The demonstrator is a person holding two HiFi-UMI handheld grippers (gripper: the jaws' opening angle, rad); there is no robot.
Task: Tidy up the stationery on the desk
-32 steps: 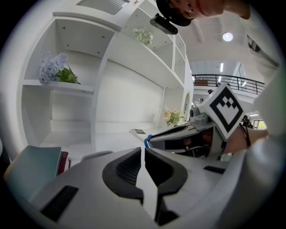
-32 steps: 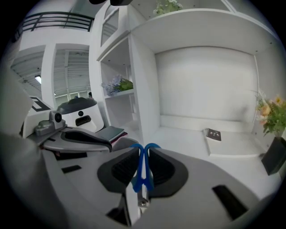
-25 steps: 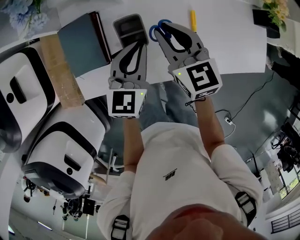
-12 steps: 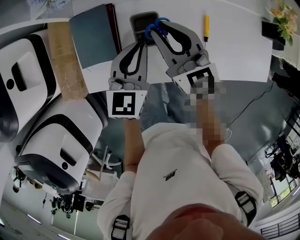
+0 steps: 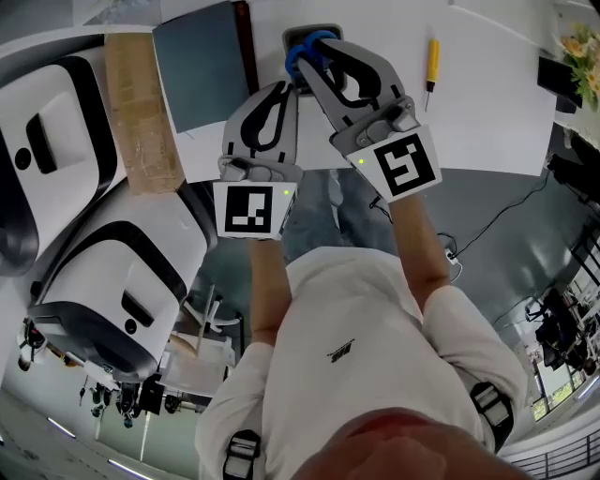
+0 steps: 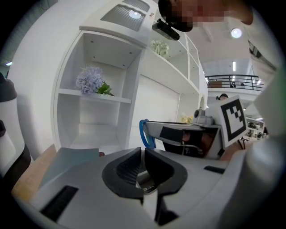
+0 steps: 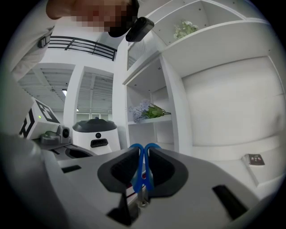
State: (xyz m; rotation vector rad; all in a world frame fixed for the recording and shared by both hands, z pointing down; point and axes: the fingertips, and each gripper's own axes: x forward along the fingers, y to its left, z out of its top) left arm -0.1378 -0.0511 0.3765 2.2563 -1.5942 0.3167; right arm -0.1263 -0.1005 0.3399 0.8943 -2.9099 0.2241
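Your left gripper (image 5: 283, 87) is nearest you, jaws shut on nothing, low over the near edge of the desk (image 5: 487, 112) and just beside the right one. If you swing either sideways, they could knock together. Your right gripper (image 5: 316, 58) has its jaws closed partway on the blue handles of the scissors (image 5: 302, 49). The grip is on the loops alone, and no view shows the blades, so you are aiming them blind. The scissors sit over the grey holder (image 5: 314, 28) at the far side of the desk. If the points meet the rim instead of the opening, the scissors may pivot in the jaws, or the holder may tip or slide, since nothing braces it. Opening the jaws before the blades are well inside could drop the scissors onto the desk. The notebook (image 5: 202, 66) to the left and the yellow tool (image 5: 432, 61) to the right lie well clear.
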